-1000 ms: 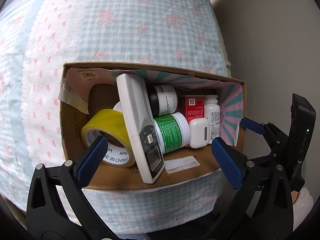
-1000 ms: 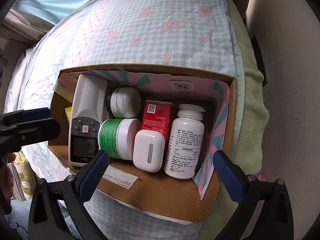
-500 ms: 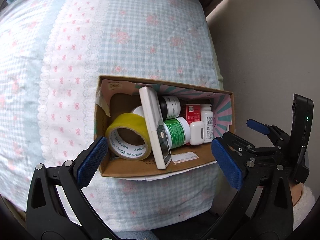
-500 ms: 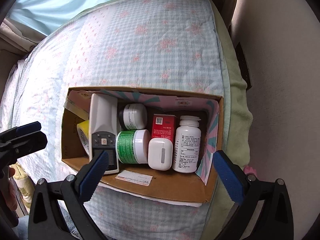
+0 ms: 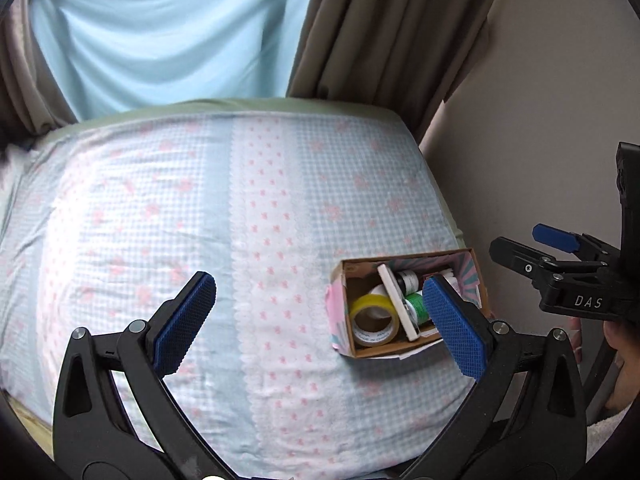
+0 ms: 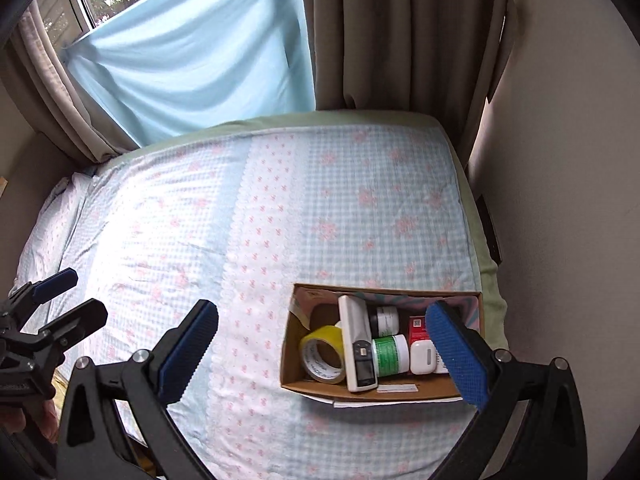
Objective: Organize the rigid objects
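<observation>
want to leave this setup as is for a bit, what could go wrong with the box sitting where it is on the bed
The cardboard box sits on soft bedding near the bed's right edge, so a nudge could tip it off. The white remote leans across the yellow tape roll with its end over the front rim; it may slide out. Both claws, left and right, are open and empty, steadying nothing.

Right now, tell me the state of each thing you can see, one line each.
Left claw: open, empty, held above the bed.
Right claw: open, empty.
Cardboard box: open-topped, resting on the quilt.
Tape roll: in the box's left end, tilted.
Remote: in the box, leaning on the jars.
Green-label jar: lying on its side.
White case: shut, in the box.
</observation>
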### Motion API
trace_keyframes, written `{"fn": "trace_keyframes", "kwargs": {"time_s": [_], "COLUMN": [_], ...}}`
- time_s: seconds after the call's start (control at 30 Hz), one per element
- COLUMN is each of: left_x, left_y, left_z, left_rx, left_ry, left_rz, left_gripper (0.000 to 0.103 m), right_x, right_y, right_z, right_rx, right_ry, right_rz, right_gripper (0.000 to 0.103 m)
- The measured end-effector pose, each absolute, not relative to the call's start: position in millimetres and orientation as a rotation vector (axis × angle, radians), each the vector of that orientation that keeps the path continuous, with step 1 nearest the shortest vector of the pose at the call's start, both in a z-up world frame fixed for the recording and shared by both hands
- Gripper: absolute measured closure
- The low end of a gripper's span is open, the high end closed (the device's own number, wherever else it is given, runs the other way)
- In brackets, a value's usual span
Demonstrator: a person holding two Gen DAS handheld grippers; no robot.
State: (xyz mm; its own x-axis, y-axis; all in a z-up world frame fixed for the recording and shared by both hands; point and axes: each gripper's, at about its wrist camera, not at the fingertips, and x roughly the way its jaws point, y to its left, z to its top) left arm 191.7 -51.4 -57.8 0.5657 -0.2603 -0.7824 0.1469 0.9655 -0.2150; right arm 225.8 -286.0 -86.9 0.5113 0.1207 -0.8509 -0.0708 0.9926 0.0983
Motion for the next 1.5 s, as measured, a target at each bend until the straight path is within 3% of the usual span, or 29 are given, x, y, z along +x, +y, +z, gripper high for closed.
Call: {"fn": "trace_keyframes", "kwargs": {"time_s": [0.23, 0.43, 1.5], "left_x": [120.6, 63.9, 30.3], "left_y": [7.5, 15.7, 2.6], "left_z": [-2.7, 12.4, 3.7], "left_rx": [-0.073, -0.003, -0.019], "left_ry": [0.685, 0.538, 0.524], "left_rz": [-0.159, -0.137, -0.142], "left_gripper": [0.000, 0.000, 0.000], "right_x": [144.4, 94.3, 58.5], "right_y": [-231.2, -216.1, -220.8], "right_z": [-27.9, -22.8, -15.1], "right_rx": [-0.019, -0.035, -0.006], "right_ry": [0.797, 0.714, 0.604], "right_rz": [0.042, 0.002, -0.010], "right_gripper": [0.000, 0.000, 0.000]}}
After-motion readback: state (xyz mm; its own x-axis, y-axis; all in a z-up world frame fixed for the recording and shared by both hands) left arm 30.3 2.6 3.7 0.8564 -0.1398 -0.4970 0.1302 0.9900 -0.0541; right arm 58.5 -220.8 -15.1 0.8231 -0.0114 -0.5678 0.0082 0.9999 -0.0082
